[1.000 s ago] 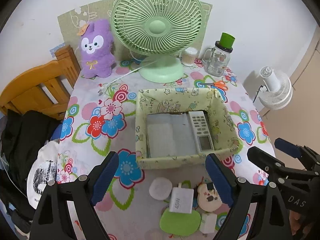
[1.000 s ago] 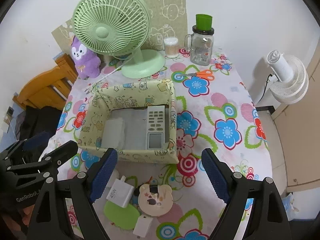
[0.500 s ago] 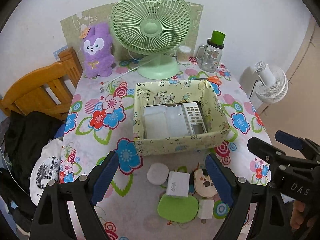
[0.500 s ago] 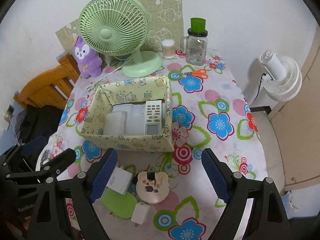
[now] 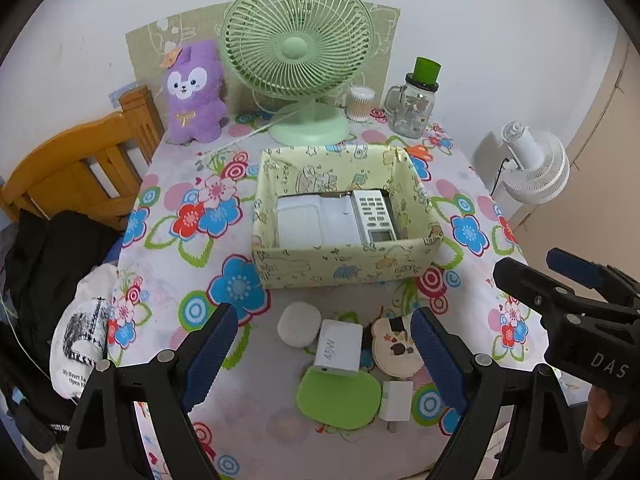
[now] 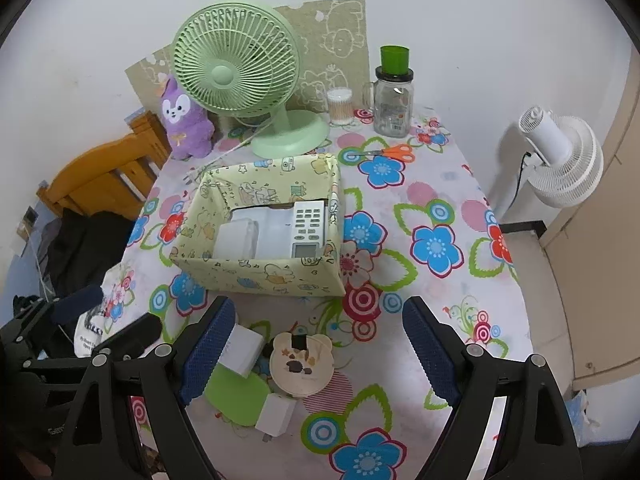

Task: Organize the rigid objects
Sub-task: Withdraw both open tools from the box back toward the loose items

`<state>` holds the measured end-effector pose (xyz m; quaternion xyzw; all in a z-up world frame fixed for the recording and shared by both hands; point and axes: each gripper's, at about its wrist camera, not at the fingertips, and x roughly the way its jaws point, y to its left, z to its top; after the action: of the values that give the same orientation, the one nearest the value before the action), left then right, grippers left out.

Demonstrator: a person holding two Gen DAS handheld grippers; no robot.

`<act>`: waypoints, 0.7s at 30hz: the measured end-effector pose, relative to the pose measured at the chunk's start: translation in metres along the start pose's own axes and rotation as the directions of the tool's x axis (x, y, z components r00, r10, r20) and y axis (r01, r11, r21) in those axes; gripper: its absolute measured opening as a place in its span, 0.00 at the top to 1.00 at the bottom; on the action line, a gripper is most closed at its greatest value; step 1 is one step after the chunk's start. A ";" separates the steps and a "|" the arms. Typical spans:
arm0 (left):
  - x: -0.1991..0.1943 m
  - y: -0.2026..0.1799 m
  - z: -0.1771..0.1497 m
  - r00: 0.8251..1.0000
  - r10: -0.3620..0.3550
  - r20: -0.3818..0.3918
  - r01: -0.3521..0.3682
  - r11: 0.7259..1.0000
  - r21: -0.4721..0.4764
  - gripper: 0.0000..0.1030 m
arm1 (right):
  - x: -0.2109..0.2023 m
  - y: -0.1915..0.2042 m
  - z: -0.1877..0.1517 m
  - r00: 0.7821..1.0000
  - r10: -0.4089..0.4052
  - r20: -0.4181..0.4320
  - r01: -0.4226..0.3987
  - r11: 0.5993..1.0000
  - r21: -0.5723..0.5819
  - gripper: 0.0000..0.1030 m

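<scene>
A yellow patterned box (image 5: 344, 268) (image 6: 260, 276) stands mid-table holding a white remote (image 5: 374, 216) (image 6: 308, 228) and white flat packs (image 5: 304, 224). In front of it lie a white round case (image 5: 299, 323), a white charger block (image 5: 338, 348) (image 6: 242, 350), a green oval case (image 5: 339, 396) (image 6: 236, 396), a bear-shaped case (image 5: 394, 346) (image 6: 301, 362) and a small white plug (image 5: 396, 402) (image 6: 276, 414). My left gripper (image 5: 324, 354) hangs open above these small items, holding nothing. My right gripper (image 6: 318, 350) is open too, empty, over the bear case.
A green desk fan (image 5: 298, 52), purple plush toy (image 5: 194, 92), cotton-swab tub (image 5: 360, 102), glass jar mug (image 5: 414, 106) and orange scissors (image 6: 394, 152) line the back. A wooden chair (image 5: 76, 168) with dark clothes stands left; a white fan (image 6: 560, 160) stands right of the table.
Both grippers have drawn back from the box, so the box and fan look smaller and farther. More of the small items in front shows. Both stay open.
</scene>
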<state>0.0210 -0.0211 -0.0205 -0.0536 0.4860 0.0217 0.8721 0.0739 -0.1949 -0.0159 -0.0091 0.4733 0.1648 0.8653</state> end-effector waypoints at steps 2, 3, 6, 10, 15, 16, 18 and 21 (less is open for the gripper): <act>0.001 -0.002 -0.003 1.000 0.011 0.003 -0.011 1.000 0.000 0.13 | 0.000 0.001 -0.002 1.000 0.003 0.006 -0.003 1.000 -0.016 0.15; 0.002 -0.003 -0.005 1.000 0.017 0.012 -0.017 1.000 -0.003 0.13 | 0.000 0.002 -0.003 1.000 0.005 0.009 -0.004 1.000 -0.027 0.15; 0.005 -0.003 -0.011 1.000 -0.013 0.019 0.013 1.000 -0.019 0.13 | 0.002 0.004 -0.007 1.000 0.012 0.013 -0.011 0.999 -0.051 0.15; 0.010 -0.004 -0.018 1.000 -0.007 0.010 0.008 0.999 -0.033 0.13 | 0.007 0.003 -0.011 1.000 0.018 0.004 -0.018 0.998 -0.064 0.15; 0.019 -0.005 -0.026 1.000 0.020 -0.014 -0.021 0.999 -0.025 0.13 | 0.019 0.002 -0.021 1.000 0.016 -0.015 -0.017 0.997 -0.078 0.15; 0.021 -0.005 -0.027 1.000 0.024 -0.016 -0.024 0.999 -0.023 0.13 | 0.021 0.002 -0.022 1.000 0.017 -0.020 -0.018 0.997 -0.078 0.15; 0.025 -0.006 -0.031 0.999 0.028 -0.027 -0.029 0.999 -0.019 0.14 | 0.026 0.001 -0.025 0.999 0.012 -0.031 -0.014 0.997 -0.081 0.15; 0.031 -0.005 -0.034 0.999 0.036 -0.037 -0.037 0.999 -0.015 0.14 | 0.032 -0.001 -0.029 0.999 0.011 -0.040 -0.014 0.996 -0.086 0.15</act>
<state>0.0090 -0.0308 -0.0643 -0.0518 0.5028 0.0404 0.8619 0.0665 -0.1914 -0.0586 -0.0466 0.4827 0.1902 0.8536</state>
